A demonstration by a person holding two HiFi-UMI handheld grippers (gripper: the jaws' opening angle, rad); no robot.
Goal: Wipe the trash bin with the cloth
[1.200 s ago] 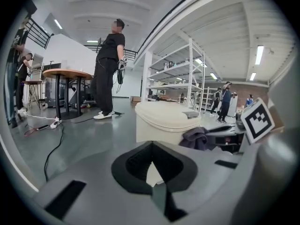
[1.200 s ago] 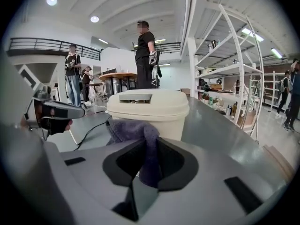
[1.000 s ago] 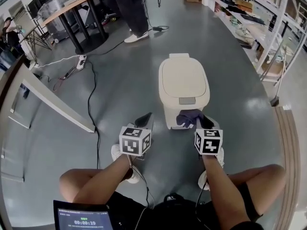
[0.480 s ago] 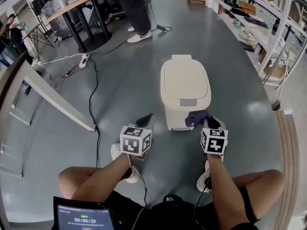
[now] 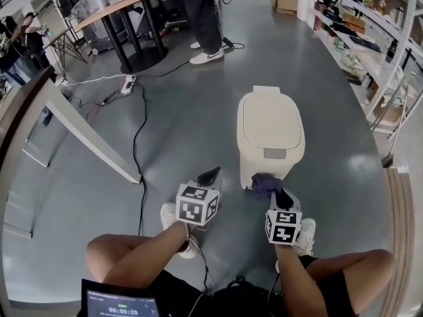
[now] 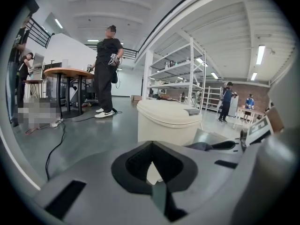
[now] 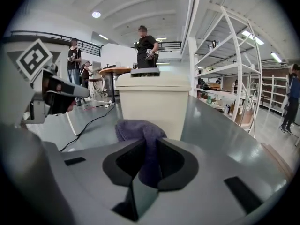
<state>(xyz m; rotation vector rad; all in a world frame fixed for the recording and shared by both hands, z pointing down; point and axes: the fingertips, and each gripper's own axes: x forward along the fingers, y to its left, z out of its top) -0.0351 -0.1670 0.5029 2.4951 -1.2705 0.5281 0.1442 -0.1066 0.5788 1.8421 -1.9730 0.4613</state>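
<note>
A cream trash bin with its lid closed stands on the grey floor, ahead of my knees. My right gripper is shut on a purple cloth, which rests low against the bin's front wall. In the right gripper view the cloth bunches out of the jaws just before the bin. My left gripper hovers to the left of the bin, shut and holding nothing. From the left gripper view the bin stands just ahead of the jaws, and the right gripper's tip with the cloth shows at the right.
A black cable runs along the floor on the left, past a power strip. A slanted white beam lies further left. A person stands by a round table at the back. Shelving lines the right side.
The head view has shifted, so the bin sits further right and lower. My right gripper has slid the cloth down towards the foot of the bin's front. The left gripper has barely moved.
</note>
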